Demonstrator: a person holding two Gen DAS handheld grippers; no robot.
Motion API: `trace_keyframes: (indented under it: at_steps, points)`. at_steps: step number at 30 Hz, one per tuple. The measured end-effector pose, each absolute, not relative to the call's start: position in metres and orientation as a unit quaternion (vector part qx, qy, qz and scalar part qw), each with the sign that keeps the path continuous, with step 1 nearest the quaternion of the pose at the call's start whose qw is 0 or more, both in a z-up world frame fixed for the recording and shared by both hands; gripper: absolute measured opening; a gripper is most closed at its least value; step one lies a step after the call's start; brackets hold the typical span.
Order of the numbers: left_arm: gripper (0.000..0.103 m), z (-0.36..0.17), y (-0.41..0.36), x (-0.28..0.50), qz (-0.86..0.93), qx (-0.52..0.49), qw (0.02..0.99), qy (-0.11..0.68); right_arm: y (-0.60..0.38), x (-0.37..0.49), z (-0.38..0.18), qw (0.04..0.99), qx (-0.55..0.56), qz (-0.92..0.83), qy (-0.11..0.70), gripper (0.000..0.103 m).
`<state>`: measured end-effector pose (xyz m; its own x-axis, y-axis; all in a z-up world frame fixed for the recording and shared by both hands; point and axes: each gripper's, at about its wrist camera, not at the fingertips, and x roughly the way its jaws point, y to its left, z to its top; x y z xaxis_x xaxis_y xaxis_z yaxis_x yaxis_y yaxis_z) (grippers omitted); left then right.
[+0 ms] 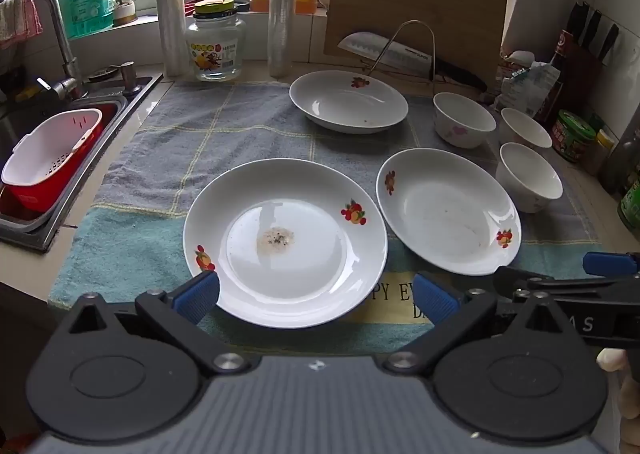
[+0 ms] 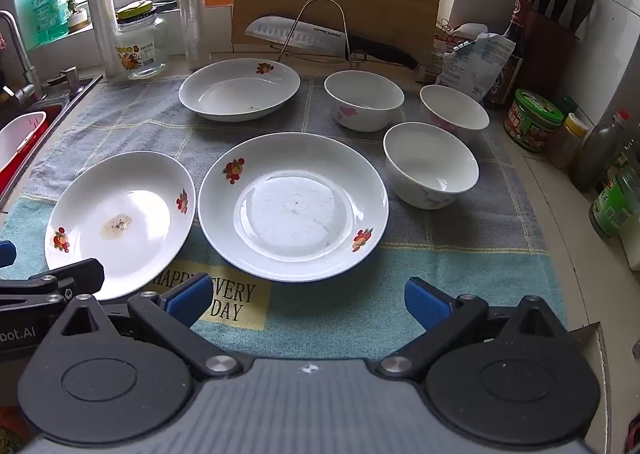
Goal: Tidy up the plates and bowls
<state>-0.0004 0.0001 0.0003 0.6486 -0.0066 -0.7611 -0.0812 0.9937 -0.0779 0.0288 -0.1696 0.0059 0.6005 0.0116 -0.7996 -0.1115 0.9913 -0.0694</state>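
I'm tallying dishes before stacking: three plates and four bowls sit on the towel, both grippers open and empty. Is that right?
Not quite: there are three bowls, not four. The right wrist view shows them at and, beside three plates on the towel. The left gripper and right gripper are open and empty.

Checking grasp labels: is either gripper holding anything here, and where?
Nothing is held. The left gripper has its jaws open around the near rim of the stained plate, not clamped. The right gripper is open over the towel.
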Motion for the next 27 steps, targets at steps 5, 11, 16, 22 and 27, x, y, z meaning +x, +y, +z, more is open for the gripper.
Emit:
trace_keyframes:
  at_steps: [5,11,16,22,27]
  points:
    - [0.102,0.0012,-0.0005,-0.0014,0.020,-0.052,0.906,0.419,-0.1711,0.0283,0.0056,0.891,-0.056,0.036,0.449,0.103]
    - [0.102,0.0020,-0.0027,-0.0019,0.020,-0.053,0.907,0.418,-0.1695,0.0271,0.0070,0.892,-0.056,0.033,0.448,0.103]
    - [0.102,0.0036,-0.0009,-0.0021,0.020,-0.054,0.907,0.417,-0.1721,0.0286,0.0112,0.891,-0.056,0.033,0.448,0.103]
    - [0.102,0.0038,-0.0013,-0.0024,0.020,-0.053,0.907,0.417,-0.1718,0.0264,0.0106,0.892,-0.055,0.033,0.448,0.103]
    - [0.102,0.0042,-0.0018,-0.0023,0.021,-0.052,0.908,0.416,-0.1722,0.0254,0.0120,0.892,-0.055,0.033,0.447,0.103]
